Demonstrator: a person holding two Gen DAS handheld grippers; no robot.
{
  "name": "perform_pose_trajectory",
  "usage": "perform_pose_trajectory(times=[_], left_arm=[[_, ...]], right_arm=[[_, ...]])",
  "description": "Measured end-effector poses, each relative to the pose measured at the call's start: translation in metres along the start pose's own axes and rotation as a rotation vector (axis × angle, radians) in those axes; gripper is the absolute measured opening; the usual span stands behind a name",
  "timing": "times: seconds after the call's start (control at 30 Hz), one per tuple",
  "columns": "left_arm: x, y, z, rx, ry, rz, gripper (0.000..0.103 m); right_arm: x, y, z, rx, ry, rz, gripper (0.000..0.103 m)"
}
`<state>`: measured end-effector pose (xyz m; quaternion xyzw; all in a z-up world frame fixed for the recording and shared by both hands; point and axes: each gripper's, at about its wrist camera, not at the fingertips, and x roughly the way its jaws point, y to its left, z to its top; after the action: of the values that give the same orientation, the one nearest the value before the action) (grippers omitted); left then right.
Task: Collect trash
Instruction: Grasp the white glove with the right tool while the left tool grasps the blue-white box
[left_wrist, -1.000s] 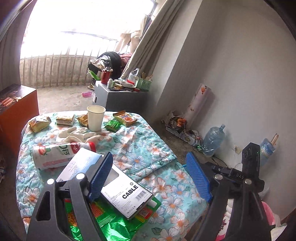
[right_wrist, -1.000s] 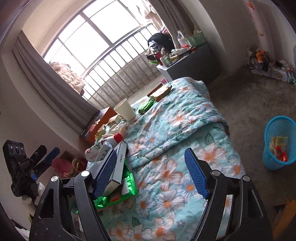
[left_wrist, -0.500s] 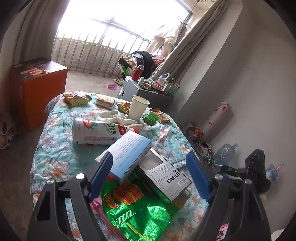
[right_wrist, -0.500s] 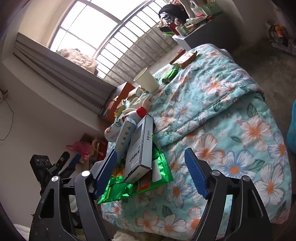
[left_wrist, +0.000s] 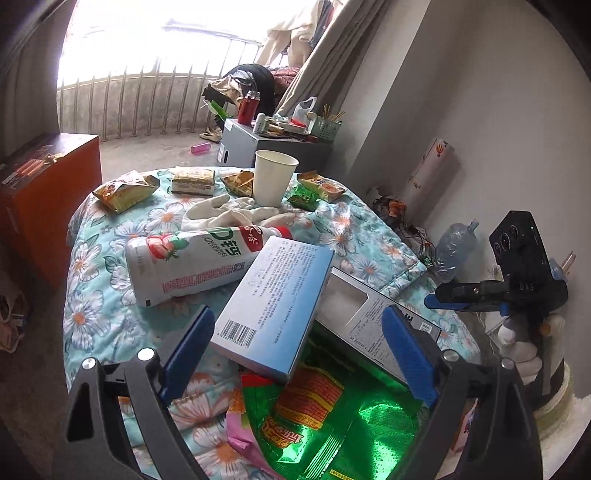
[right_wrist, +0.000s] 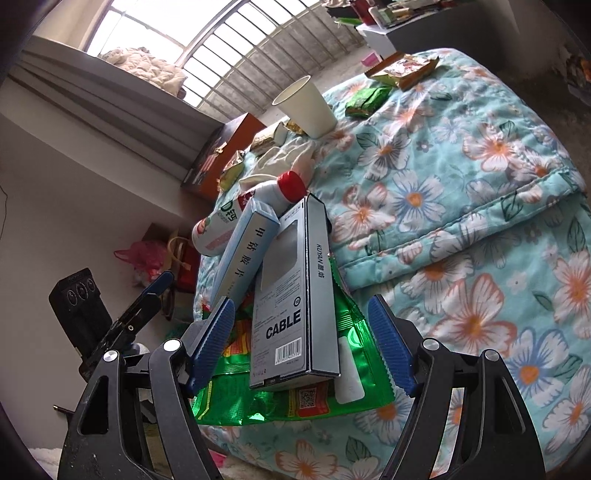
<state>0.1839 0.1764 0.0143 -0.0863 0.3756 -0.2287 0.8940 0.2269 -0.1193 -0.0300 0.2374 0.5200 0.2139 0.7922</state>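
Both grippers have closed in on the pile at the quilt's (right_wrist: 480, 155) near edge — the left gripper (left_wrist: 295, 354) has just been opening wider and now straddles the blue box (left_wrist: 275, 306), pads not pressing it. Right gripper (right_wrist: 301, 341) stands open around the cable box (right_wrist: 295, 295), apart from it. Both boxes lie on the green wrapper (left_wrist: 332, 421); the bottle (left_wrist: 192, 258) lies at 11 o'clock of the blue box, the cup (left_wrist: 273, 177) at 12.
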Motion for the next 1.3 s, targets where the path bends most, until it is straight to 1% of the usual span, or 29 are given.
perform_pose_trajectory(times=[0.17, 0.3, 0.47, 0.53, 0.6, 0.7, 0.77, 0.83, 0.9, 0.93, 1.03, 1.1, 1.13, 1.17, 1.2, 1.23, 1.3], left_arm=[[0.033, 0.011, 0.013, 0.074, 0.083, -0.032, 0.094], [0.061, 0.021, 0.021, 0.097, 0.159, -0.048, 0.094], [0.083, 0.027, 0.02, 0.104, 0.217, -0.076, 0.094], [0.088, 0.026, 0.019, 0.113, 0.226, -0.085, 0.094], [0.093, 0.025, 0.018, 0.114, 0.23, -0.085, 0.094], [0.101, 0.028, 0.018, 0.075, 0.231, -0.082, 0.094], [0.106, 0.03, 0.018, 0.058, 0.233, -0.086, 0.094], [0.111, 0.029, 0.017, 0.063, 0.233, -0.068, 0.094], [0.113, 0.029, 0.017, 0.068, 0.233, -0.055, 0.094], [0.114, 0.03, 0.017, 0.07, 0.231, -0.05, 0.094], [0.115, 0.031, 0.017, 0.06, 0.236, -0.048, 0.094], [0.114, 0.032, 0.018, 0.055, 0.233, -0.051, 0.092], [0.115, 0.031, 0.018, 0.057, 0.233, -0.051, 0.091], [0.115, 0.029, 0.018, 0.062, 0.234, -0.051, 0.088], [0.114, 0.028, 0.017, 0.068, 0.234, -0.047, 0.084], [0.113, 0.027, 0.016, 0.074, 0.235, -0.046, 0.083], [0.111, 0.025, 0.015, 0.076, 0.231, -0.04, 0.082]], right_arm=[[0.009, 0.001, 0.01, 0.022, 0.022, 0.006, 0.072], [0.015, 0.0, 0.023, 0.054, 0.045, 0.049, 0.072], [0.03, -0.004, 0.065, 0.126, 0.058, 0.123, 0.072], [0.045, -0.006, 0.085, 0.147, 0.074, 0.129, 0.072], [0.063, -0.01, 0.106, 0.176, 0.09, 0.111, 0.072], [0.098, -0.014, 0.134, 0.194, 0.127, 0.075, 0.072], [0.122, -0.018, 0.147, 0.216, 0.157, 0.045, 0.071], [0.142, -0.02, 0.156, 0.226, 0.176, 0.037, 0.071], [0.158, -0.022, 0.159, 0.24, 0.194, 0.023, 0.066], [0.164, -0.022, 0.16, 0.244, 0.2, 0.017, 0.066], [0.17, -0.016, 0.162, 0.216, 0.184, -0.008, 0.058], [0.17, -0.013, 0.163, 0.199, 0.175, -0.028, 0.046], [0.17, -0.012, 0.163, 0.196, 0.177, -0.032, 0.043], [0.171, -0.013, 0.163, 0.195, 0.183, -0.03, 0.039], [0.171, -0.012, 0.161, 0.192, 0.186, -0.03, 0.031], [0.173, -0.011, 0.16, 0.185, 0.19, -0.032, 0.028], [0.173, -0.009, 0.157, 0.173, 0.194, -0.038, 0.012]])
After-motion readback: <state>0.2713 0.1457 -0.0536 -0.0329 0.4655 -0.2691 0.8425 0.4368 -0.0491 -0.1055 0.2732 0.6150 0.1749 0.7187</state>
